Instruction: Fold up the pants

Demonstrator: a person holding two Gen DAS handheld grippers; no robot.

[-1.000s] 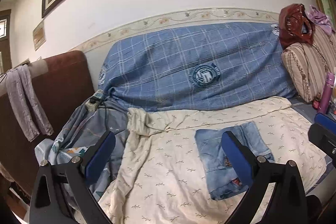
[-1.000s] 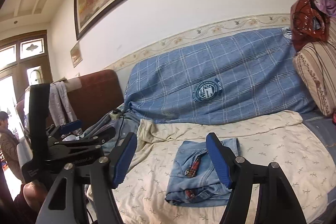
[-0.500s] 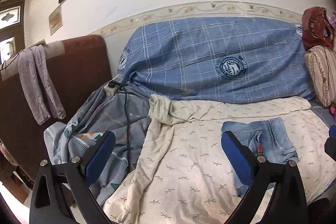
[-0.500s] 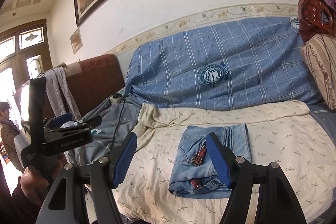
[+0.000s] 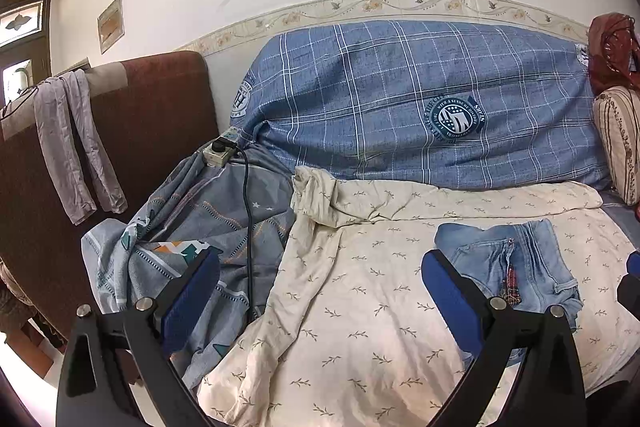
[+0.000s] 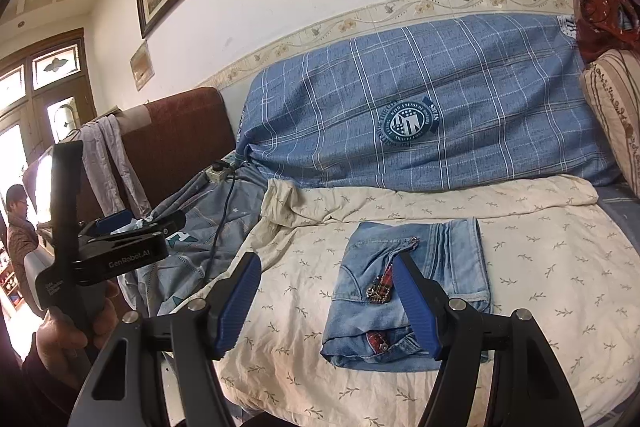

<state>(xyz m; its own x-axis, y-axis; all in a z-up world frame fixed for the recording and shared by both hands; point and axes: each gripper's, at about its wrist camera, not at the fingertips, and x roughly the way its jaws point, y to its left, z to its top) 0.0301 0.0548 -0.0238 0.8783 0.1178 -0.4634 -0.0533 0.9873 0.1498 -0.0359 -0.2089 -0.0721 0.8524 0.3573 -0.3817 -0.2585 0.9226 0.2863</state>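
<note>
Denim pants (image 6: 412,287) lie folded compact on cream sheet (image 6: 540,267); both grippers, left (image 5: 320,299) and right (image 6: 326,301), have backed off, jaws apart, empty; fold looks done

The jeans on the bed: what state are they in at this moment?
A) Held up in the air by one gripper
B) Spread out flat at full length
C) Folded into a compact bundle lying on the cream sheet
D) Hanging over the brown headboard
C: the jeans lie as a folded bundle on the cream sheet, while the left gripper and the right gripper are both open and hold nothing.
</note>
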